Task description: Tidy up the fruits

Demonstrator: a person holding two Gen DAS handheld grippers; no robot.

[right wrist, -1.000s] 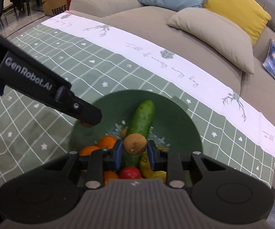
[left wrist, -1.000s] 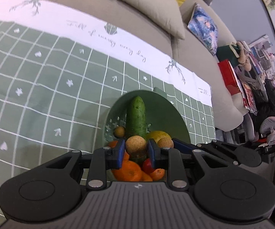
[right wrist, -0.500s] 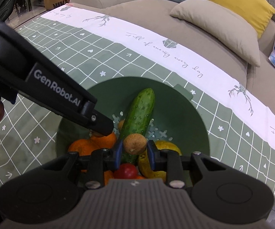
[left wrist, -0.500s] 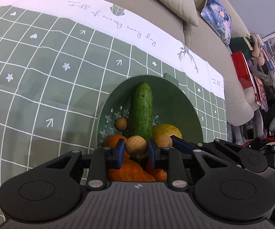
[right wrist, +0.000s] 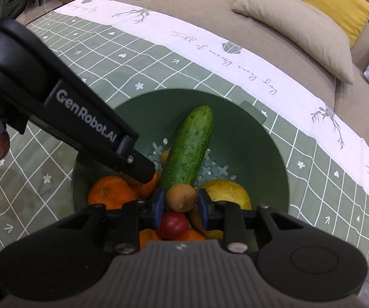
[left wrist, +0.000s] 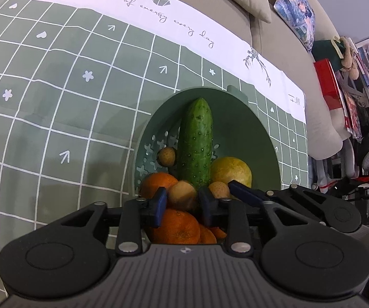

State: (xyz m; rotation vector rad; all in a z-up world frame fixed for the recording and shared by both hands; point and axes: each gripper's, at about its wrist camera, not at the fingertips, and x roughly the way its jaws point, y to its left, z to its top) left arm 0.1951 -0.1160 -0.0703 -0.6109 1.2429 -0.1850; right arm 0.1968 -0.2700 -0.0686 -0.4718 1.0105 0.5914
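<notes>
A green colander bowl [left wrist: 266,138] [right wrist: 266,138] holds a cucumber [left wrist: 196,141] [right wrist: 190,148], a lemon [left wrist: 231,172] [right wrist: 226,192], oranges [left wrist: 175,225] [right wrist: 111,192], a red fruit [right wrist: 172,224] and a small brown fruit [left wrist: 167,156]. My left gripper [left wrist: 181,200] is shut on a small brown round fruit [left wrist: 182,197], just above the bowl's near fruits. My right gripper [right wrist: 180,197] is shut on another small brown round fruit [right wrist: 180,197] over the bowl. The left gripper's arm [right wrist: 81,128] crosses the right wrist view.
The bowl stands on a green checked tablecloth [left wrist: 56,102] with a white printed border [right wrist: 235,59]. A beige sofa with cushions [right wrist: 294,20] runs behind the table. Cluttered shelves and a red box [left wrist: 328,84] stand at the far right.
Both grippers have moved down and closer to the bowl, each still holding its small brown fruit. The left gripper's arm now reaches further over the bowl in the right wrist view.
</notes>
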